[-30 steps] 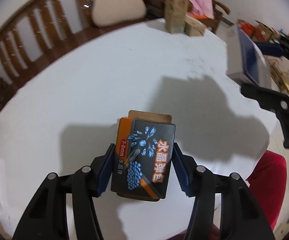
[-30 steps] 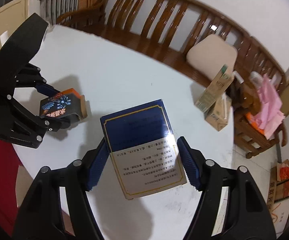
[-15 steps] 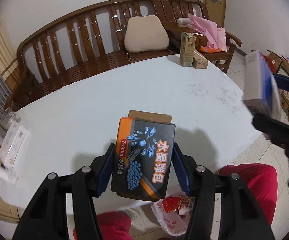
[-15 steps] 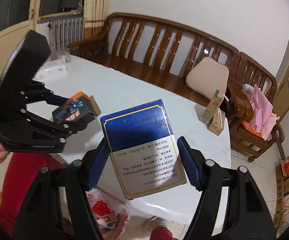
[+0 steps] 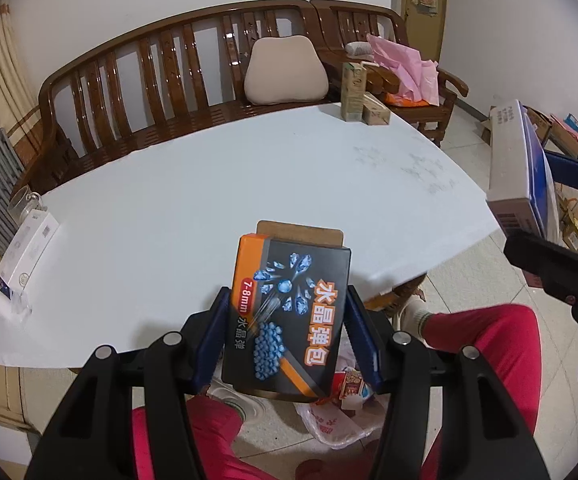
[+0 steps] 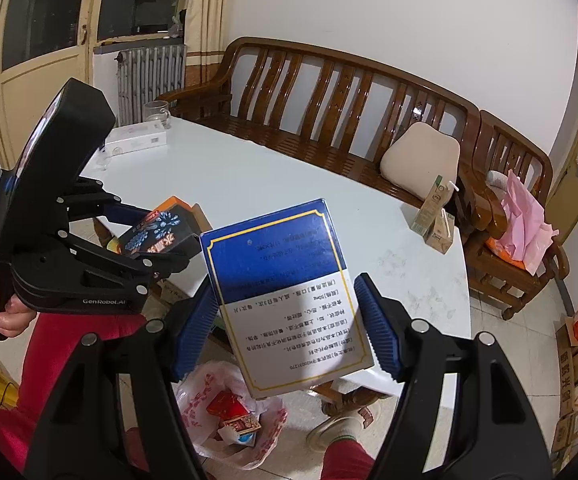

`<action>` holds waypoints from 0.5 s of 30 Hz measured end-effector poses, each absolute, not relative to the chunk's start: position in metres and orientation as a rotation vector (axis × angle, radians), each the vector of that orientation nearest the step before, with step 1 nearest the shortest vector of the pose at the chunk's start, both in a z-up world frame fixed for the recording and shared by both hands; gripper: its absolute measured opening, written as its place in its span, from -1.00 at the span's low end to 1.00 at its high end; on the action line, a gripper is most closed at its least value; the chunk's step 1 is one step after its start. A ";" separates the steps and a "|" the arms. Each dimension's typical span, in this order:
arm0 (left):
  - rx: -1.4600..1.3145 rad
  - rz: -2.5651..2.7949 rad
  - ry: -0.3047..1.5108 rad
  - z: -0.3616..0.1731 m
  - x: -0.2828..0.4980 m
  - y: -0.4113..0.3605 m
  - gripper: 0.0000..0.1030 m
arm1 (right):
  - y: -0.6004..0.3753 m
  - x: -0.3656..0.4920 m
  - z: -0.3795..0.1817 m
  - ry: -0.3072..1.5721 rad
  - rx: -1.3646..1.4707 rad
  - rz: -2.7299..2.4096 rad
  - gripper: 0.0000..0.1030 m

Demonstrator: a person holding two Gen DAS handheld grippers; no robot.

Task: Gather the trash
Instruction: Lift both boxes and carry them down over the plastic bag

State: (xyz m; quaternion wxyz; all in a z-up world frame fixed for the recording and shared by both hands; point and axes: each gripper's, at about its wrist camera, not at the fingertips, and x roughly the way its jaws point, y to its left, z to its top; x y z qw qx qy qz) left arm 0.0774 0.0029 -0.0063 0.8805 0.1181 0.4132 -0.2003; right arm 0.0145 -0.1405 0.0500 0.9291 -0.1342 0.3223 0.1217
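My left gripper (image 5: 287,332) is shut on a black and orange box (image 5: 285,312) with blue crystals printed on it, held off the near edge of the white table (image 5: 209,200). My right gripper (image 6: 287,320) is shut on a blue and white box (image 6: 285,296), also off the table edge. Each gripper shows in the other's view: the left one (image 6: 161,236) with its box (image 6: 157,232), the right box (image 5: 517,168) at the far right. A plastic trash bag (image 6: 229,412) with red packets lies open on the floor below both boxes; it also shows in the left wrist view (image 5: 341,412).
Two drink cartons (image 5: 359,96) stand at the table's far right edge. A white box (image 5: 29,248) and a glass (image 5: 25,200) sit at its left end. A wooden bench (image 5: 169,76) with a beige cushion (image 5: 285,70) runs behind. My red-trousered legs (image 5: 485,344) flank the bag.
Both grippers have pulled back and up from the tabletop with their boxes, past the near edge. The trash bag on the floor has come into view beneath them.
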 end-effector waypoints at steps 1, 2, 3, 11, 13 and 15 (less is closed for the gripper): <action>0.246 -0.419 0.864 -0.008 0.075 0.003 0.06 | -0.140 0.010 0.048 0.663 -0.272 0.251 0.31; 0.246 -0.419 0.868 -0.011 0.072 0.002 0.06 | -0.139 0.007 0.045 0.667 -0.268 0.254 0.31; 0.244 -0.419 0.871 -0.013 0.069 0.003 0.06 | -0.139 0.004 0.043 0.669 -0.265 0.255 0.31; 0.237 -0.452 0.915 -0.038 0.051 -0.002 0.06 | -0.136 -0.016 0.016 0.710 -0.238 0.275 0.31; 0.229 -0.462 0.936 -0.048 0.048 -0.003 0.06 | -0.135 -0.019 0.007 0.726 -0.236 0.275 0.31; 0.225 -0.473 0.963 -0.059 0.045 -0.006 0.06 | -0.134 -0.021 -0.001 0.743 -0.233 0.276 0.31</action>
